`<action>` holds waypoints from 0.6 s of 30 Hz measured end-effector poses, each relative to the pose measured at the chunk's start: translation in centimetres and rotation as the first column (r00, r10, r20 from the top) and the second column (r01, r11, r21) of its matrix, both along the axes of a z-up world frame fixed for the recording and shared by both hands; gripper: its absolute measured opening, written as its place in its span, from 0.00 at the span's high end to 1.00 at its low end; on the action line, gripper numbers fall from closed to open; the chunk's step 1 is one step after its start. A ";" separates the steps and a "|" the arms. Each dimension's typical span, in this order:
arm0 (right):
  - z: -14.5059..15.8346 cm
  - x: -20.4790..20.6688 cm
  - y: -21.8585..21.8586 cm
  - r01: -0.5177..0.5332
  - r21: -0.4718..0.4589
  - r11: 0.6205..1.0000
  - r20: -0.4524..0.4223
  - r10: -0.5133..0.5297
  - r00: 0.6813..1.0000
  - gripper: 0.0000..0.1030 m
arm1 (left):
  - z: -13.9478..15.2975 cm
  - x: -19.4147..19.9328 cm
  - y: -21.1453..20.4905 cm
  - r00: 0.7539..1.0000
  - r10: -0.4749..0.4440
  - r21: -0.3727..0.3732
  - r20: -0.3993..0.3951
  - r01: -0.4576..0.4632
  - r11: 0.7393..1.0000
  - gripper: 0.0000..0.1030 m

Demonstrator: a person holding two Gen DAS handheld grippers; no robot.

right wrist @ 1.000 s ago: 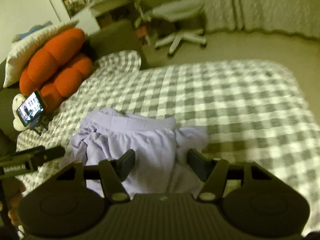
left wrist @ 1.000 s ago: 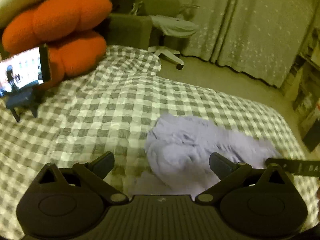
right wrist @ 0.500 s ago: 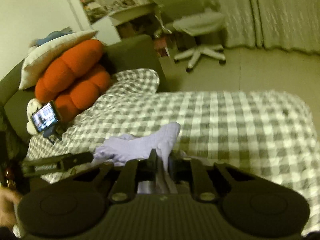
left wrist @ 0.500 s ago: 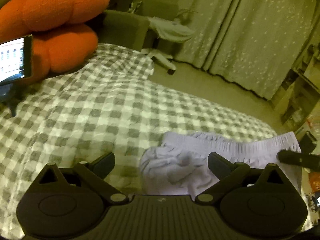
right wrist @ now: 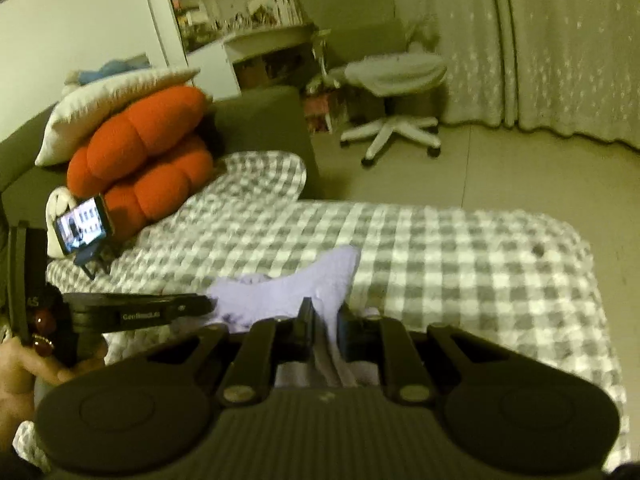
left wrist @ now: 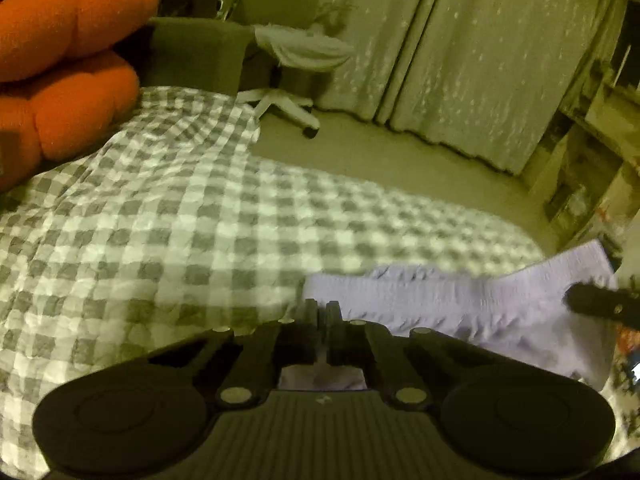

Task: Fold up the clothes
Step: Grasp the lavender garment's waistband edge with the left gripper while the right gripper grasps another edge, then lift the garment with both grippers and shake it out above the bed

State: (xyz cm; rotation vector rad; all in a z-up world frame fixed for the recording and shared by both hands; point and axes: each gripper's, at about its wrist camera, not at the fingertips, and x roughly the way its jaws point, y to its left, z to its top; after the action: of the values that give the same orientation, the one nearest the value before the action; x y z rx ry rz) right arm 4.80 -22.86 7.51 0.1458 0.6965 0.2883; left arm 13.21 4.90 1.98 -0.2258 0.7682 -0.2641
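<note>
Left gripper (left wrist: 322, 314) clamped on one end of the lilac garment (left wrist: 460, 304), fingers pressed together over the fabric. Right gripper (right wrist: 325, 320) pinched tight on the other end. Garment stretched between the two, lifted above the checked bedspread (right wrist: 460, 264). Orange cushions (right wrist: 148, 160) at ten o'clock, phone (right wrist: 82, 230) propped beside them.

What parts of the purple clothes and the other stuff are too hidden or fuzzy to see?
- Purple garment: its lower part is hidden in both wrist views behind the left hand-held gripper and the right hand-held gripper, so its type is unclear.
- Phone screen, right wrist view: too small to read.
- Shelf items, right wrist view: blurred.
- Person's hand, right wrist view: cut off by the frame edge.
</note>
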 end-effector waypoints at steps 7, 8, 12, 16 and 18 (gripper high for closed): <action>2.2 -0.7 -2.0 0.129 0.004 0.992 0.082 -0.129 0.988 0.90 | 2.8 1.0 -2.1 0.998 -0.019 -0.051 0.062 0.022 0.998 1.00; 2.9 -1.1 -2.1 0.167 -0.021 0.986 0.125 -0.163 0.979 0.90 | 3.6 1.3 -2.3 0.997 -0.019 -0.068 0.079 0.024 0.997 1.00; 6.2 -4.2 -2.4 0.313 -0.077 0.947 0.349 -0.268 0.898 0.91 | 7.5 2.4 -2.9 0.982 -0.028 -0.149 0.187 0.057 0.987 1.00; 8.8 -7.4 -2.4 0.387 -0.033 0.921 0.505 -0.319 0.802 0.91 | 9.8 2.6 -2.2 0.965 -0.027 -0.176 0.263 0.075 0.982 1.00; 9.0 -8.1 -1.8 0.370 -0.060 0.927 0.518 -0.288 0.806 0.91 | 10.2 2.8 -1.6 0.962 -0.018 -0.189 0.273 0.072 0.979 1.00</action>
State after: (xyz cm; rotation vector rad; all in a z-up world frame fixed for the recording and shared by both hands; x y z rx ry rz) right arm -3.29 -24.67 16.47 0.0335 0.1613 -0.0725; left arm 15.97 3.31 12.22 -0.3525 0.4760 -0.4064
